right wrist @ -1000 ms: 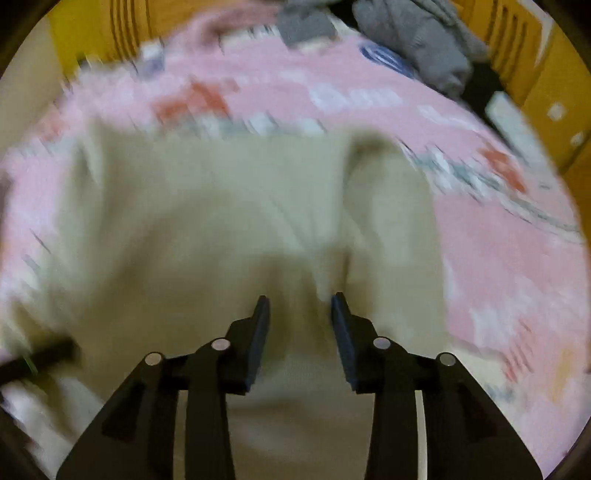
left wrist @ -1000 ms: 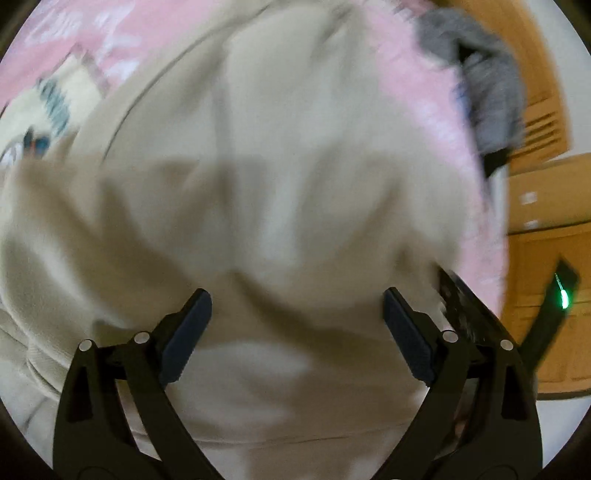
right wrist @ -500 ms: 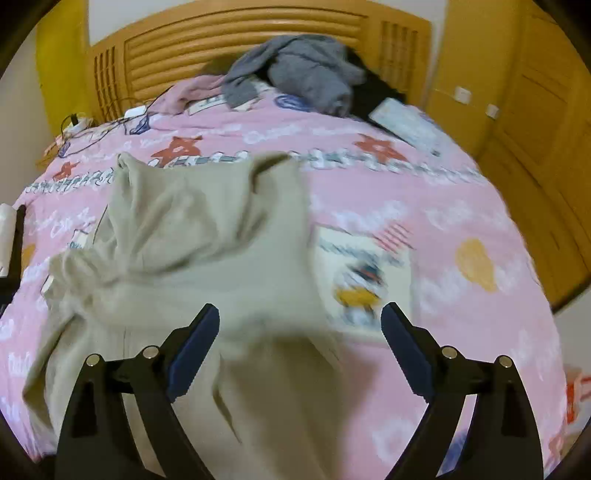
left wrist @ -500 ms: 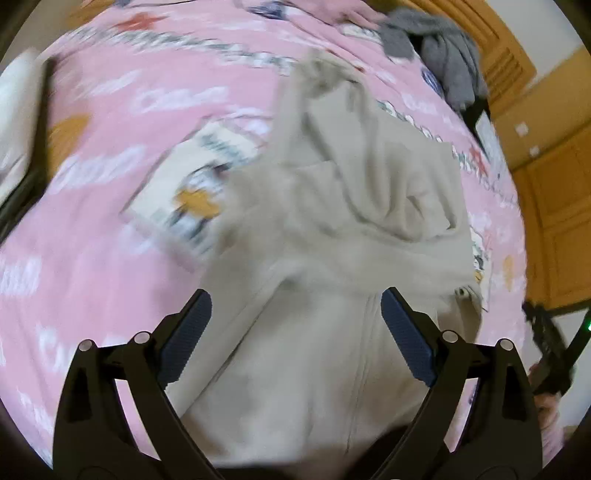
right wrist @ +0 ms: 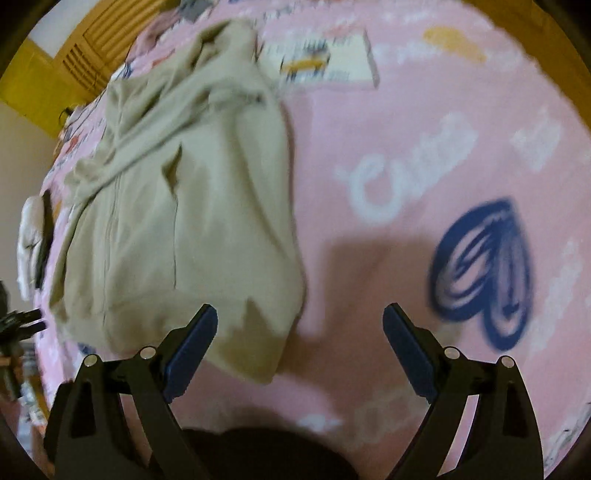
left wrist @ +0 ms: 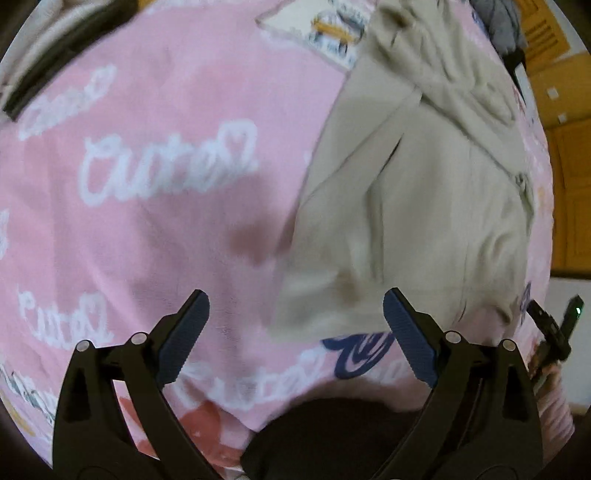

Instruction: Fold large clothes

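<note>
The beige hoodie (right wrist: 184, 206) lies spread out on the pink bedspread (right wrist: 388, 258), zipper side up. The left gripper (left wrist: 295, 325) hangs over the sheet by its hem, jaws spread wide, holding nothing. The right gripper (right wrist: 300, 336) is the same, wide apart and empty, beside the hoodie's other edge.

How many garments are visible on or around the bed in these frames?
2. A beige hoodie lies spread on the pink bedspread, and part of a grey garment shows at the far edge near the headboard. More may lie outside the frames.
</note>
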`<state>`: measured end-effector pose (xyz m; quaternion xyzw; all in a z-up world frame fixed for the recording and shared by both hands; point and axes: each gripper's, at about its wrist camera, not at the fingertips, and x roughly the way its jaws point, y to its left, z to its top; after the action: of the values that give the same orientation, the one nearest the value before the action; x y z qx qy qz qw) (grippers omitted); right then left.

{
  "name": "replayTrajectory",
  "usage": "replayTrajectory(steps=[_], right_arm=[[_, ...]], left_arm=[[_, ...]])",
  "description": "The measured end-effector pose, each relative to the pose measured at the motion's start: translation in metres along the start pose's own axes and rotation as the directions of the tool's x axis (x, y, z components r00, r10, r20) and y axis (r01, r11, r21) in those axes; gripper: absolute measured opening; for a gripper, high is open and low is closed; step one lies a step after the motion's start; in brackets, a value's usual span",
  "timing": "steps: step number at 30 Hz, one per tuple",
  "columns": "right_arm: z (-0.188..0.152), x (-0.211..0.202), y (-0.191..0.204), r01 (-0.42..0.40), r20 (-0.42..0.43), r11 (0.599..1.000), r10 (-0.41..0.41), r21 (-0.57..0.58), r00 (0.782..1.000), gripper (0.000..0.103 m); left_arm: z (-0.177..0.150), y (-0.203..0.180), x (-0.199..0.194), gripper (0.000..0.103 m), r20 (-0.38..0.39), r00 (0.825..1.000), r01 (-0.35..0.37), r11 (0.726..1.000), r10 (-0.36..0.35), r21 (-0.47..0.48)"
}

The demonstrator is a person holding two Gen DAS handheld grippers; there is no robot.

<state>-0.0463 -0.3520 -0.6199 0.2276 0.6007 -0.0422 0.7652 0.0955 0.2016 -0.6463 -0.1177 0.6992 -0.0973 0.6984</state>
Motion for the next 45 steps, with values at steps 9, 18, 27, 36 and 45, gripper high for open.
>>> replayTrajectory(steps=[9,18,27,36,45], right_arm=[[0.015,0.060,-0.025,-0.221,-0.155,0.921,0.282,0.322,0.947,0.094],[0.010,0.042,0.032,-0.222,-0.213,0.960,0.256,0.174,0.943,0.070],[0.014,0.041,0.058,-0.261,-0.158,0.953,0.284,0.153,0.946,0.010],[0.027,-0.041,0.066,-0.478,0.070,0.857,0.474,0.190,0.878,0.008],[0.010,-0.128,0.060,-0.561,0.194,0.823,0.538,0.093,0.821,0.005]], left_arm=[[0.017,0.012,0.067,0.097,-0.118,0.990,0.073,0.994,-0.082,-0.078],[0.032,0.008,0.061,0.097,-0.205,0.955,0.199,0.977,-0.212,-0.081],[0.018,0.004,0.064,0.020,-0.178,0.892,0.368,0.896,-0.416,-0.251],[0.008,-0.010,0.004,0.011,0.069,0.904,0.425,0.866,-0.422,-0.264],[-0.006,-0.015,-0.093,0.007,0.303,0.851,0.482,0.867,-0.430,-0.126]])
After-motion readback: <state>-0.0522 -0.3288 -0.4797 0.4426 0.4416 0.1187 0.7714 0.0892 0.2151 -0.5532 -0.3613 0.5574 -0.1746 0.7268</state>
